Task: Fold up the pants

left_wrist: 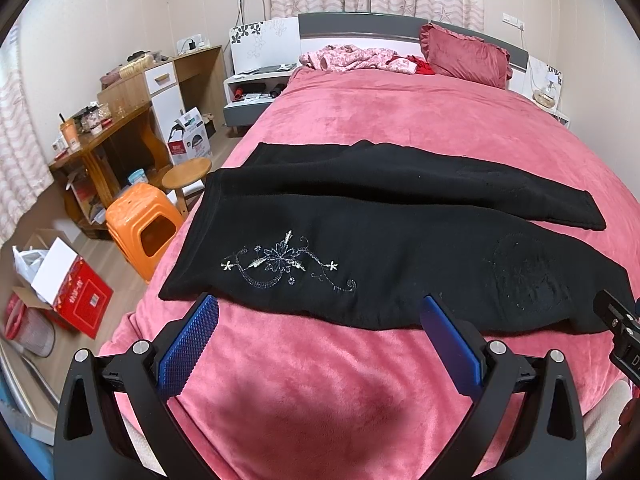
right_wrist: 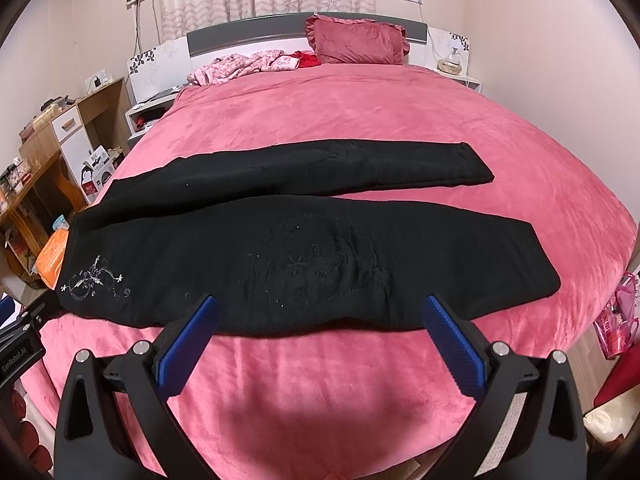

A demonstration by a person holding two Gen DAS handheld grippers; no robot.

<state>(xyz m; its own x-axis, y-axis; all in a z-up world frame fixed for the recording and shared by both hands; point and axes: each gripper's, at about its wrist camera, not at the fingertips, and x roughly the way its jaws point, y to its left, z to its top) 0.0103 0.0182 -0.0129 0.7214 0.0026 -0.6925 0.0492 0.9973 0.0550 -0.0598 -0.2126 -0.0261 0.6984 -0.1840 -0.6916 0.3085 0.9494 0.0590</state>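
Black pants (left_wrist: 360,248) with silver flower embroidery (left_wrist: 284,264) lie flat across the pink bed, waist at the left, both legs stretching right. In the right wrist view the pants (right_wrist: 304,248) show the near leg's cuff at the right and the far leg behind it. My left gripper (left_wrist: 318,312) is open and empty, just short of the near edge at the waist end. My right gripper (right_wrist: 320,312) is open and empty, just short of the near leg's edge. The right gripper's body shows at the left wrist view's right edge (left_wrist: 618,328).
The pink blanket (left_wrist: 400,112) covers the bed. A red pillow (left_wrist: 466,54) and crumpled pink clothes (left_wrist: 352,56) lie at the headboard. Left of the bed stand an orange stool (left_wrist: 140,220), a round wooden stool (left_wrist: 186,172), a cluttered desk (left_wrist: 96,136) and a red box (left_wrist: 76,288).
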